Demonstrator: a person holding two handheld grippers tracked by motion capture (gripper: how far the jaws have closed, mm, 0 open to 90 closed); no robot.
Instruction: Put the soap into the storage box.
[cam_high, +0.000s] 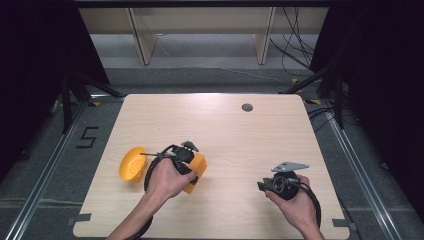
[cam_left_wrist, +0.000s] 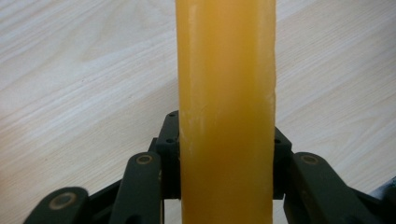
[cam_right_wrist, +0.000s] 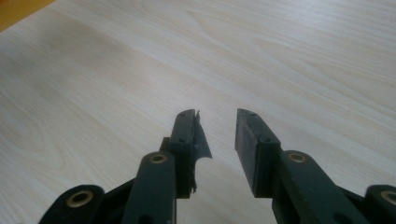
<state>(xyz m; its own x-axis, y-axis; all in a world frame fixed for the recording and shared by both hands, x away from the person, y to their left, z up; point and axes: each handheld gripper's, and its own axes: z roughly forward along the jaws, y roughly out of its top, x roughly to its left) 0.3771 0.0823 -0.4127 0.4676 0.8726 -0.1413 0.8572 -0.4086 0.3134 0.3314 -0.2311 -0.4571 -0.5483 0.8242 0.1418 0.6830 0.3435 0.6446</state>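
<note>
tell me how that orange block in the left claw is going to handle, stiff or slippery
The orange block probably handles stiff: its edges run straight between the left claw's jaws, with no visible squash. Its surface looks smooth and waxy, so it may slip if the grip loosens. With flat faces, it seems unlikely to roll on the table.

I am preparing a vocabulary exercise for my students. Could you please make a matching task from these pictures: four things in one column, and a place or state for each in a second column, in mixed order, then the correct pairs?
Things
1. left gripper
2. right gripper
3. yellow bowl
4. grey round cap

Places or states
A. lies on its side near the left edge of the table
B. open, with nothing between the jaws
C. sits in the table top near the far edge
D. shut on an orange block

Pairs: 1-D, 2-B, 3-A, 4-C
</note>
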